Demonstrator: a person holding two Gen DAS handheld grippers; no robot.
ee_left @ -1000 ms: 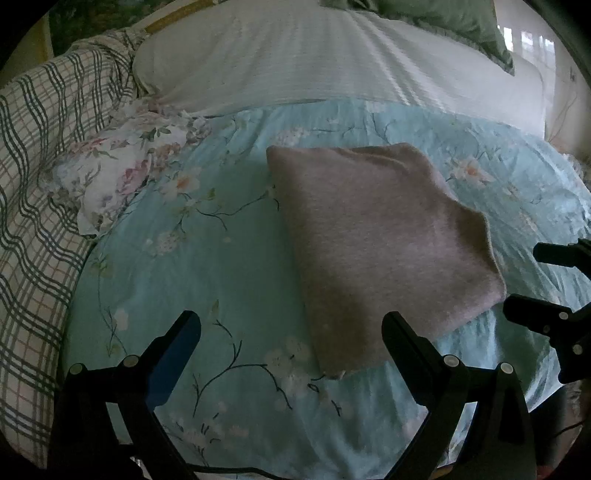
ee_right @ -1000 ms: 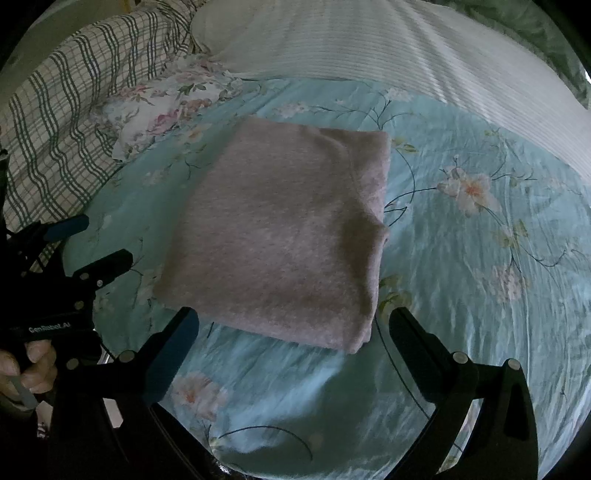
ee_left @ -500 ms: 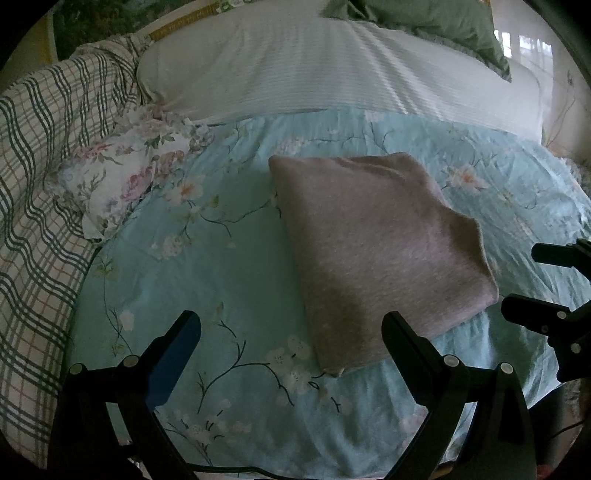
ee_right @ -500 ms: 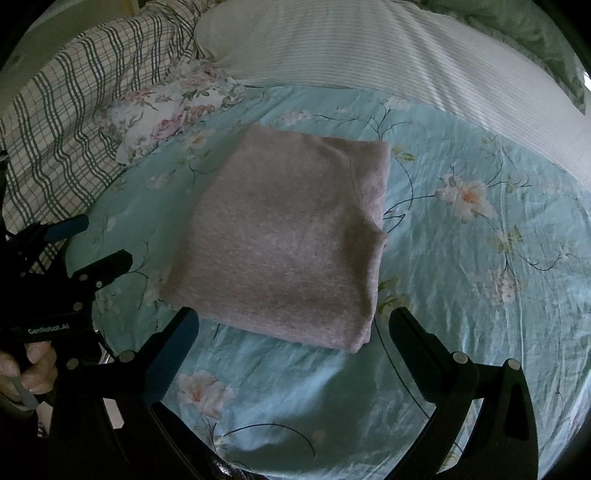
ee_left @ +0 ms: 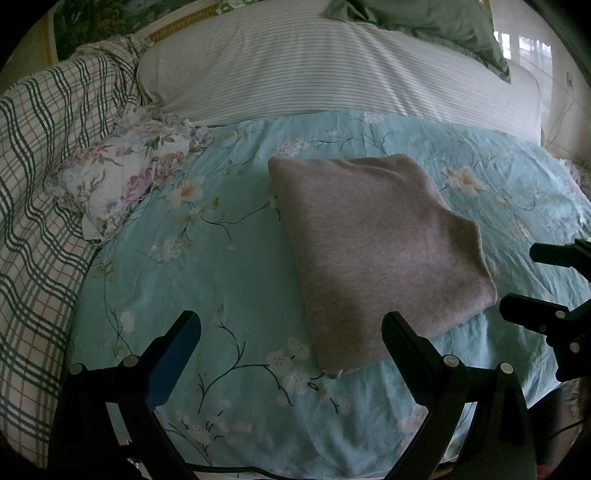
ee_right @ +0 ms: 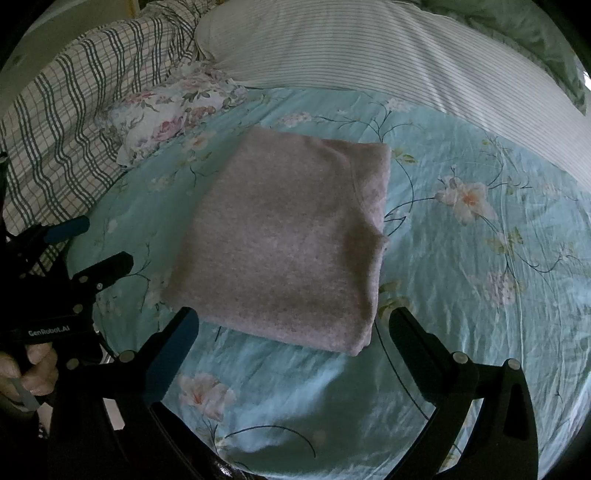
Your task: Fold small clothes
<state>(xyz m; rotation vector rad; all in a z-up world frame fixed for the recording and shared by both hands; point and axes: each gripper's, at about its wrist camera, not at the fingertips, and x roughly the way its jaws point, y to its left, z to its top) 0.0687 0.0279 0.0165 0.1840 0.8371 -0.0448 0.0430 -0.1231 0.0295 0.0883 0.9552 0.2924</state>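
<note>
A folded grey-pink garment (ee_left: 373, 243) lies flat in a neat rectangle on the light blue floral sheet (ee_left: 229, 266); it also shows in the right wrist view (ee_right: 291, 243). My left gripper (ee_left: 291, 328) is open and empty, held back from the garment's near left corner. My right gripper (ee_right: 295, 325) is open and empty, just short of the garment's near edge. Each gripper shows at the edge of the other's view: the right one (ee_left: 546, 284) and the left one (ee_right: 85, 240).
A small floral cloth (ee_left: 125, 177) lies crumpled at the left of the sheet. A plaid blanket (ee_left: 40, 166) runs along the left side. A striped white pillow (ee_left: 332, 70) and a green pillow (ee_left: 436, 22) lie at the back.
Both grippers have drawn back and up a little from the folded garment, so it looks smaller and farther. Both stay open. The garment has not moved.
</note>
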